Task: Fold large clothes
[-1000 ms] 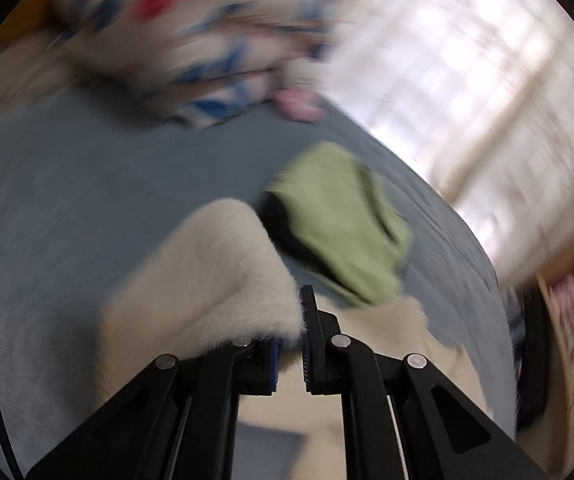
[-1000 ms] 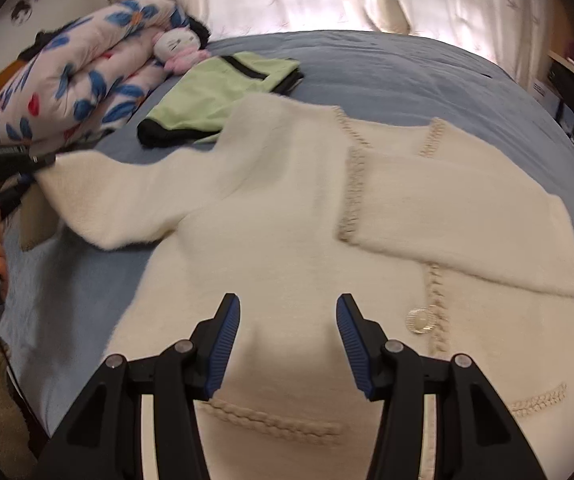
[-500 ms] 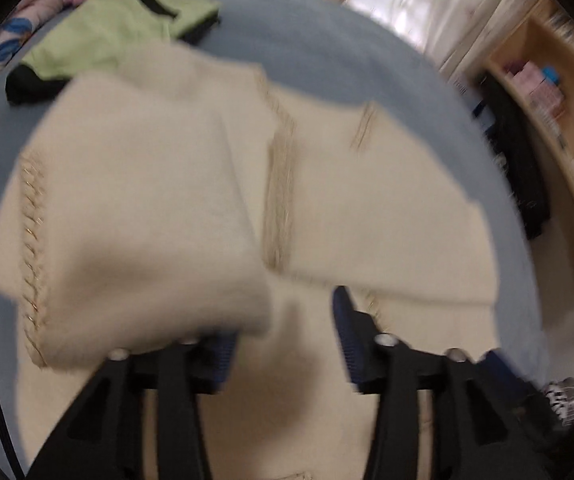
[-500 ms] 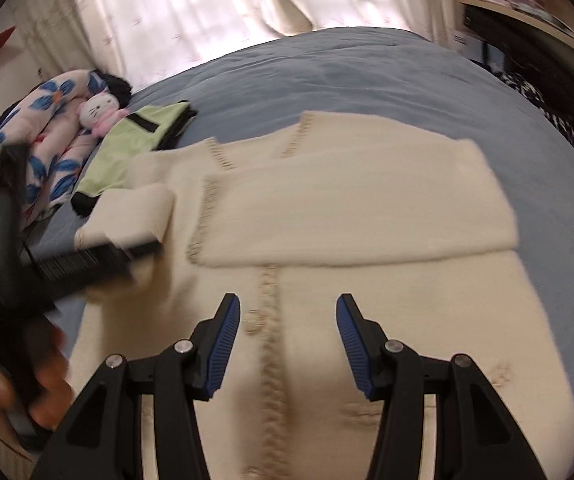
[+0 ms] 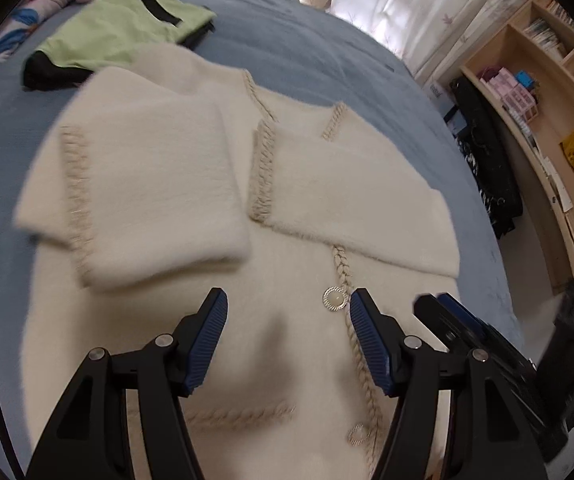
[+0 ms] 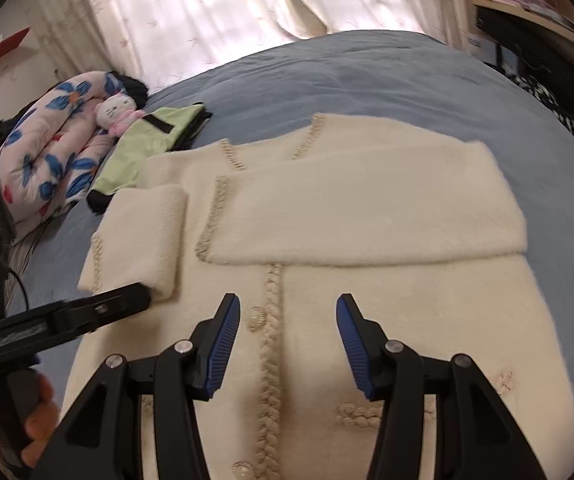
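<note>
Cream fuzzy cardigan with braided trim (image 5: 287, 216) lies flat, front up, on the blue bedspread (image 5: 327, 52), both sleeves folded across the chest. Left gripper (image 5: 287, 336) has just been opening: jaws wide, nothing between them, left sleeve (image 5: 147, 184) dropped at 11 o'clock from its tips. Right gripper (image 6: 287, 340) hovers over the braided placket, jaws apart, empty; right sleeve (image 6: 367, 220) at 12 o'clock. Green-and-black garment (image 5: 123, 32) touches the collar at 11 o'clock. Risk: left sleeve sits skewed, cuff overhanging the side edge, so the next fold could bunch it. Fuzzy knit may slip from the pads.
</note>
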{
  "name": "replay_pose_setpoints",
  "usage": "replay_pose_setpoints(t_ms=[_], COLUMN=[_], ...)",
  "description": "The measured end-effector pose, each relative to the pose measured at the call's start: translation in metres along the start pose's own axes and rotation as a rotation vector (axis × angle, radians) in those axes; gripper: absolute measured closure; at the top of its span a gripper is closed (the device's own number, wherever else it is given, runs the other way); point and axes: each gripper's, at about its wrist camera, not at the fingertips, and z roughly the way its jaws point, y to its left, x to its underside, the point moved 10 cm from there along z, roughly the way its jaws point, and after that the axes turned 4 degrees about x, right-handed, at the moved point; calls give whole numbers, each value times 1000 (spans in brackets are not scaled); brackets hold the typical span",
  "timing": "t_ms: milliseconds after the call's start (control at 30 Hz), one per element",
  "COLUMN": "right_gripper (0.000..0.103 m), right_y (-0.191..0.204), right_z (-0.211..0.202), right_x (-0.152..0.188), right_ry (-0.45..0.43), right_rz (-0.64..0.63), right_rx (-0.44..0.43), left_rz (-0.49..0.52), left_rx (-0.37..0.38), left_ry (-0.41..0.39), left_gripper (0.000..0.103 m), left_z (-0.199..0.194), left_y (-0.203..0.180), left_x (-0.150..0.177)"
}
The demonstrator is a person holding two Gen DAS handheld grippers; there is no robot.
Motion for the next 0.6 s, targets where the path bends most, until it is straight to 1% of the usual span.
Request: replay_pose_setpoints(t_ms=[133, 200, 400, 433, 500, 567, 600], right_gripper=[52, 52, 52, 52, 52, 52, 52], right_y=[35, 58, 123, 133, 148, 164, 168], right_z=[5, 8, 25, 29, 34, 41, 43], right_x=[1, 2, 14, 17, 21, 27, 29], right_ry=[1, -3, -29, -41, -67, -78, -79], right_rz=[-99, -173, -427, -478, -560, -647, -670], right_rx=[-32, -51, -51, -42, -22, -12, -14], left_rz=[-23, -44, -96, -117, -156, -193, -208], left_rx=[-55, -109, -216, -229, -230, -224, -226], left_ry=[-55, -74, -109, -106, -98, -92, -89], left_gripper=[39, 39, 39, 39, 39, 39, 39], left_z=[-37, -53, -72, -74, -75, -75, -75], left_y=[27, 49, 99, 110, 126, 141, 147], left_x=[7, 10, 16, 19, 23, 28, 31])
